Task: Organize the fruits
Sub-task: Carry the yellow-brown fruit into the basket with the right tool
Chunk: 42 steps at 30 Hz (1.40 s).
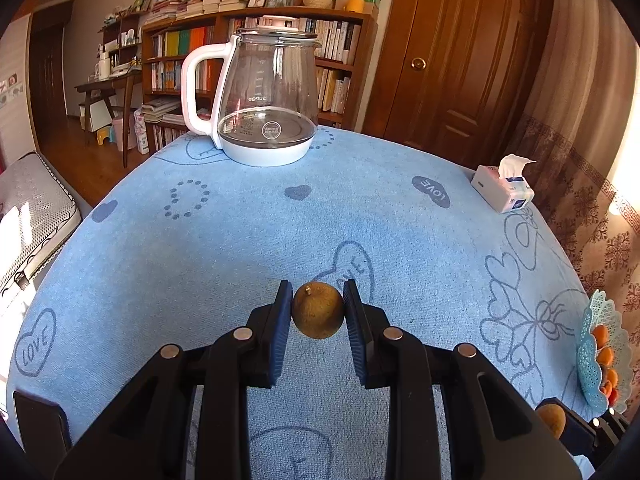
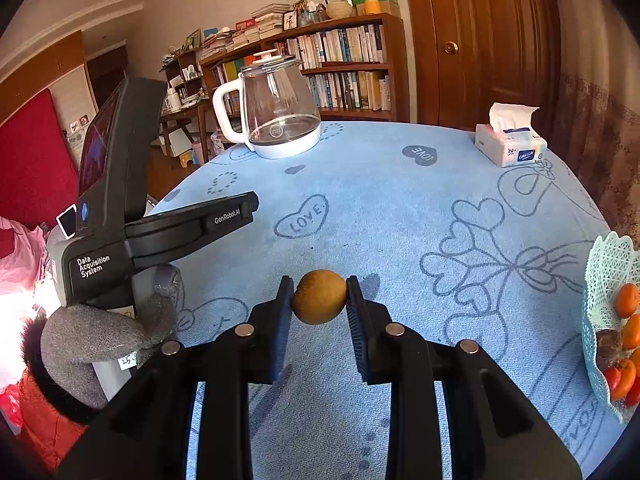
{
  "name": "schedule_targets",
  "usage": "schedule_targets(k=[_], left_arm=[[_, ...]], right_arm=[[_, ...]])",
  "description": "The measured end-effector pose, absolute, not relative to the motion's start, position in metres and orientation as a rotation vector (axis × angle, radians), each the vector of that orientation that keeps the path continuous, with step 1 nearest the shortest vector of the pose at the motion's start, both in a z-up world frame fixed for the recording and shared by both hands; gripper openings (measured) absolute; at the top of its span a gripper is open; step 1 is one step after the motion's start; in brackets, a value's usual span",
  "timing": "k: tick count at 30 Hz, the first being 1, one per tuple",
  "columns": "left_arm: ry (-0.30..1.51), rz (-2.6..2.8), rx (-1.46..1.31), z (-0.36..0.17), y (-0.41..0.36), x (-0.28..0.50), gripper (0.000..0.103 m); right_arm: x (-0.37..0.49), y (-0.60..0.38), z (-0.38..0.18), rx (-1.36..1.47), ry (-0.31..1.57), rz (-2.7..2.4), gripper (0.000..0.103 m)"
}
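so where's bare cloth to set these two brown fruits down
Open cloth runs between the kettle, tissue box and basket. The basket itself is crowded with orange fruit; the left hand-held gripper blocks that side.

Right hand-held gripper [image 2: 319, 300] clamping brown fruit [image 2: 319, 297], blue tablecloth [image 2: 380, 208], fruit basket [image 2: 604, 280] right

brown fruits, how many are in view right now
2: one brown fruit clamped in the left gripper, one in the right gripper. The basket may hide more among its orange fruits.
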State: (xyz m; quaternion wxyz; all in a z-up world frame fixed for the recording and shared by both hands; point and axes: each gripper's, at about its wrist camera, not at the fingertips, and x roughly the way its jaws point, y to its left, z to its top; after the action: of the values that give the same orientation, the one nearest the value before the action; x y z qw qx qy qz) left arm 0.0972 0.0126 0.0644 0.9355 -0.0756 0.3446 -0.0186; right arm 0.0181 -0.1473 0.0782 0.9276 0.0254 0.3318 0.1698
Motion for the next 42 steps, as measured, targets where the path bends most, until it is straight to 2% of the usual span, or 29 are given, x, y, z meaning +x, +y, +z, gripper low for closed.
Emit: schedule_targets(k=[27, 42], left_arm=[[0.691, -0.2, -0.025, 0.061, -0.046, 0.059, 0.027], [0.713, -0.239, 0.021, 0.05, -0.064, 0.052, 0.027]], right_arm=[[-0.021, -0.269, 0.13, 0.235, 0.495, 0.138, 0.027], [-0.03, -0.375, 0.113, 0.403, 0.484, -0.064, 0.027]])
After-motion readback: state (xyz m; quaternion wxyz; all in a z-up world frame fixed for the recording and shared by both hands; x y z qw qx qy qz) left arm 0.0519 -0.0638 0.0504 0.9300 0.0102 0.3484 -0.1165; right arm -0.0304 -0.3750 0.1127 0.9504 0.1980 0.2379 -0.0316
